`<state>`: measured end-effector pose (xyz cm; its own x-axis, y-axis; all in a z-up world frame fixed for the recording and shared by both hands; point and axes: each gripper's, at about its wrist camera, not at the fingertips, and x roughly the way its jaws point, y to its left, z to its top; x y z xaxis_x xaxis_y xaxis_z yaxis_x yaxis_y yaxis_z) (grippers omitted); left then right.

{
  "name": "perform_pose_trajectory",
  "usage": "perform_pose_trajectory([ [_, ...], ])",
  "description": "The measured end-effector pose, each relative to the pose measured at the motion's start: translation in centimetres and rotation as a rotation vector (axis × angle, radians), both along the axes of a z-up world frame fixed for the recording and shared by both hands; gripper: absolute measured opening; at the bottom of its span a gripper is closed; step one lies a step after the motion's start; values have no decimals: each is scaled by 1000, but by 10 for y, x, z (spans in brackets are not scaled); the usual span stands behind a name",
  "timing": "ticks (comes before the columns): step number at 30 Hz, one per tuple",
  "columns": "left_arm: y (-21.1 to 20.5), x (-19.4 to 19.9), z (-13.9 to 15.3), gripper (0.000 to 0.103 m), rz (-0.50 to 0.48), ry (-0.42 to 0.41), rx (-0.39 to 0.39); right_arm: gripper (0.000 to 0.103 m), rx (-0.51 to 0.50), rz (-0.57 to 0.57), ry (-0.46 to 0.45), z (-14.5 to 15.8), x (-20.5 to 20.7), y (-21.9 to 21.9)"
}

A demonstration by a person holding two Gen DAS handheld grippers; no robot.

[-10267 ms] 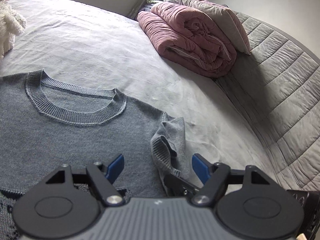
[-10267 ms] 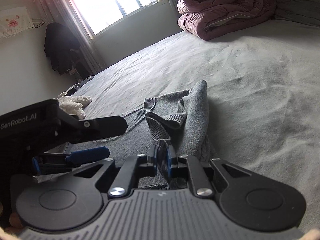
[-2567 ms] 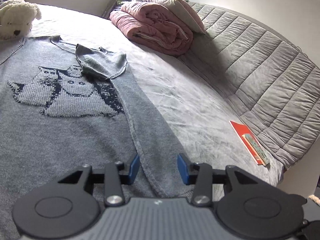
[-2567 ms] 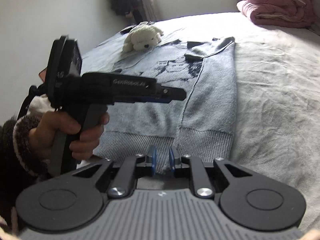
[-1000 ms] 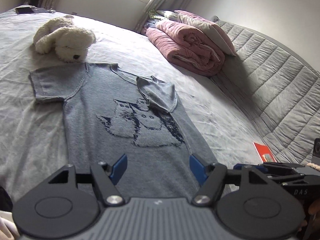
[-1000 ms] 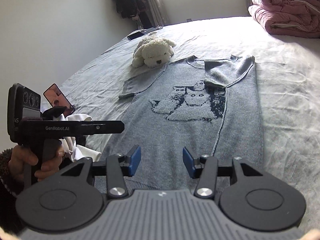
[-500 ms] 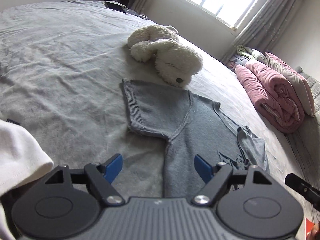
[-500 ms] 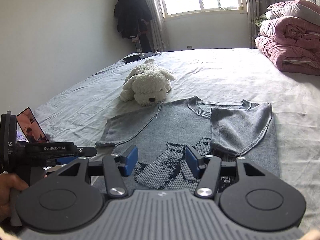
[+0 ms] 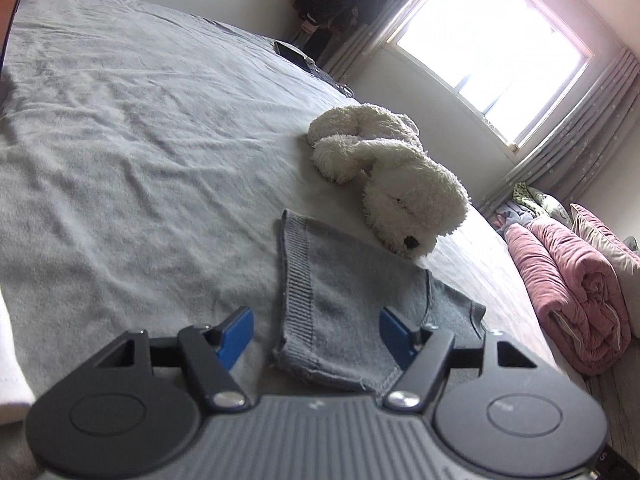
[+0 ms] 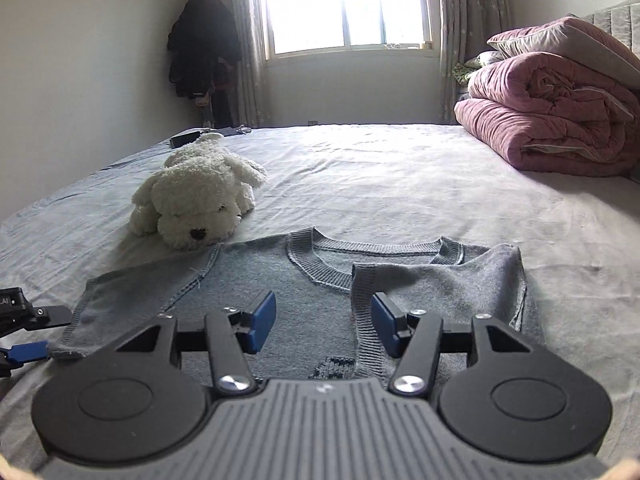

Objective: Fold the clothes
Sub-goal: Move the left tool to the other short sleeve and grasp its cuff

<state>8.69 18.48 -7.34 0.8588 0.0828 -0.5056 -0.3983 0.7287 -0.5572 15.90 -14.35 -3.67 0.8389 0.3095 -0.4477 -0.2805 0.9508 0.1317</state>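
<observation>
From where I sit, the grey sweater [image 10: 256, 304] lies flat, front up, on the bed [image 10: 400, 184], collar toward the window. Its right sleeve [image 10: 436, 280] is turned in across the chest, while the left sleeve [image 9: 340, 300] lies spread out sideways, just beside the white toy dog [image 9: 392, 184]. I judge that one side fold is in place and the other sleeve wants the same. My left gripper [image 9: 316, 334] hangs low over the left sleeve's cuff, fingers spread wide and holding nothing, lined up as if to take that edge. My right gripper [image 10: 323, 322] hovers over the chest, fingers likewise spread and empty. No basket or box shows; a rolled pink quilt [image 10: 560, 120] sits well apart.
</observation>
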Motion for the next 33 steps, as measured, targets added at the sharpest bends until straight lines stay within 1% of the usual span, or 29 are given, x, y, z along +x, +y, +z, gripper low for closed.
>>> perform_pose_trajectory([
  [2,0,3,-3,61,11,-16,12,57,68,-30,54,-15,7,-9],
  [5,0,8,-7,52,28,-40,29,57,131,-50,144,-28,18,-14],
  [6,-1,9,-8,50,28,-42,40,57,153,-43,147,-26,19,-14],
  [7,-3,11,-8,42,27,-40,54,58,167,-34,149,-26,20,-14],
  [8,-3,13,-9,30,21,-33,54,60,179,-25,153,-27,21,-15],
  [9,-3,16,-10,24,15,-26,53,60,180,-22,154,-27,21,-14],
  [10,-4,18,-10,11,8,-19,52,60,178,-19,153,-27,21,-14],
  [11,-3,18,-10,8,0,-20,47,61,175,-16,152,-27,21,-13],
  [15,-7,18,-1,6,-18,-43,49,63,166,-11,149,-27,22,-12],
  [17,-12,18,10,6,-41,-62,56,63,164,-10,149,-27,22,-11],
  [20,-26,21,29,6,-72,-65,92,63,173,-11,152,-27,23,-12],
  [24,-52,29,49,6,-137,-70,131,63,195,-16,165,-26,25,-15],
  [26,-66,34,54,6,-186,-71,139,63,222,-23,175,-25,26,-18],
  [29,-85,45,57,6,-270,-57,145,63,299,-37,199,-23,28,-27],
  [33,-108,58,49,6,-377,-18,166,63,405,-36,224,-22,31,-40],
])
